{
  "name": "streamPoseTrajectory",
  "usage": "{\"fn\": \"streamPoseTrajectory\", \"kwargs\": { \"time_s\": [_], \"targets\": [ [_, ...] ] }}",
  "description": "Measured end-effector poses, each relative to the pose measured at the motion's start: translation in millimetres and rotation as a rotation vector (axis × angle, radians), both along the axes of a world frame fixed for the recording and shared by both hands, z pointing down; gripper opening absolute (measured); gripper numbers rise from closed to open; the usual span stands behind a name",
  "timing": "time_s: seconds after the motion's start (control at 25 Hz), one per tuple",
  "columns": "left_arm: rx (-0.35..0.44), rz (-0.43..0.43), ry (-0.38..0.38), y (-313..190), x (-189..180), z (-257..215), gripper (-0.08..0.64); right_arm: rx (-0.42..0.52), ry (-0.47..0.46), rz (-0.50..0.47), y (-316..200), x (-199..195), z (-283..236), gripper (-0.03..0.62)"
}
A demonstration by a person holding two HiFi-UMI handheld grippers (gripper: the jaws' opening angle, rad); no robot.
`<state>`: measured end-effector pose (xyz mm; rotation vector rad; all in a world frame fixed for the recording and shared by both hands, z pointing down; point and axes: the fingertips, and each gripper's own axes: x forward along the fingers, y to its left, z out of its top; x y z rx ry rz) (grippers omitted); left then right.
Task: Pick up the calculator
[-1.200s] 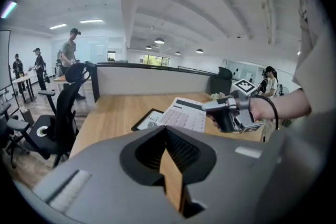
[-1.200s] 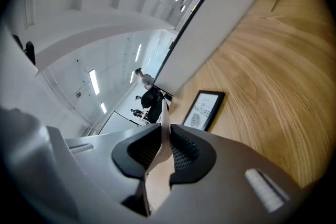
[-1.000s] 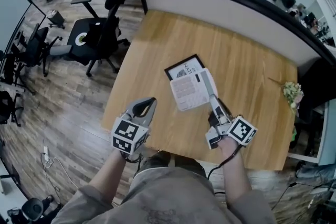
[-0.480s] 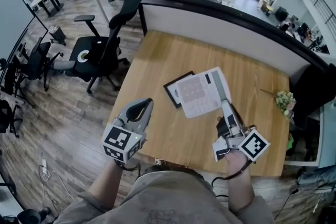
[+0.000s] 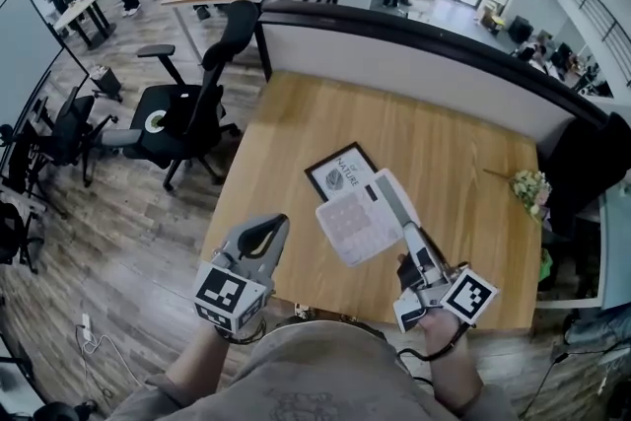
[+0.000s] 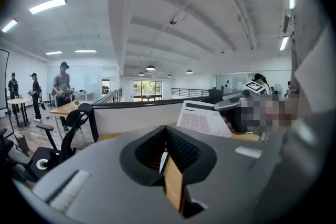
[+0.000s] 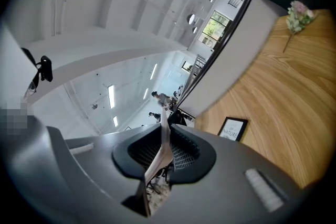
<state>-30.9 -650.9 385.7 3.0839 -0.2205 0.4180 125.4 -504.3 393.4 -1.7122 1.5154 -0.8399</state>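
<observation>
At the far left an office chair (image 5: 182,99) stood on the floor, off the counter (image 5: 444,138) and out of the work. The left claw (image 5: 271,224) hovered over the counter's near-left edge with its jaws drawn together and nothing between them. It was probably parked there to stay out of the way, since the lift seemed to need one hand only.

Past it, a small framed print (image 5: 342,171) lay flat on the wood. The calculator (image 5: 357,217) hung just in front of the print, overlapping its near corner from the head view. It was off the counter, tilted, with its key face turned up and to the left.

The right claw (image 5: 406,234) was clamped narrowly on the calculator's right-hand border. The right gripper view showed the body edge-on as a thin strip (image 7: 160,149) between the pads. Gripping across the thin dimension at the rim suited so flat a thing, though the weight hanging out to one side probably explained the tilt.

A sprig of flowers (image 5: 529,187) lay near the far-right edge, well apart.
</observation>
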Motion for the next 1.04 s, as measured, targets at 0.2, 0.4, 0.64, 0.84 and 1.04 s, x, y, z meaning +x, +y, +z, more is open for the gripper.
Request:
{"fn": "streamPoseTrajectory", "kwargs": {
  "time_s": [0.2, 0.4, 0.64, 0.84, 1.04],
  "targets": [
    [-0.050, 0.009, -0.029, 11.3, -3.6, 21.6, 0.002, -0.047, -0.081, -0.020, 5.4, -14.0, 36.3, 0.058],
    [-0.042, 0.005, -0.031, 9.6, -2.7, 20.0, 0.002, -0.058, -0.072, -0.016, 5.8, -11.4, 36.7, 0.058],
    [-0.033, -0.005, -0.027, 4.8, -1.8, 16.2, 0.002, -0.054, -0.059, -0.020, 4.9, -5.9, 31.3, 0.058],
    [-0.020, 0.000, -0.032, 3.8, -1.6, 15.3, 0.002, -0.049, -0.066, -0.020, 3.0, -3.9, 29.5, 0.058],
    [-0.016, -0.005, -0.040, 3.9, -1.3, 21.2, 0.002, -0.051, -0.068, -0.030, 0.9, -4.3, 35.4, 0.058]
  ]
}}
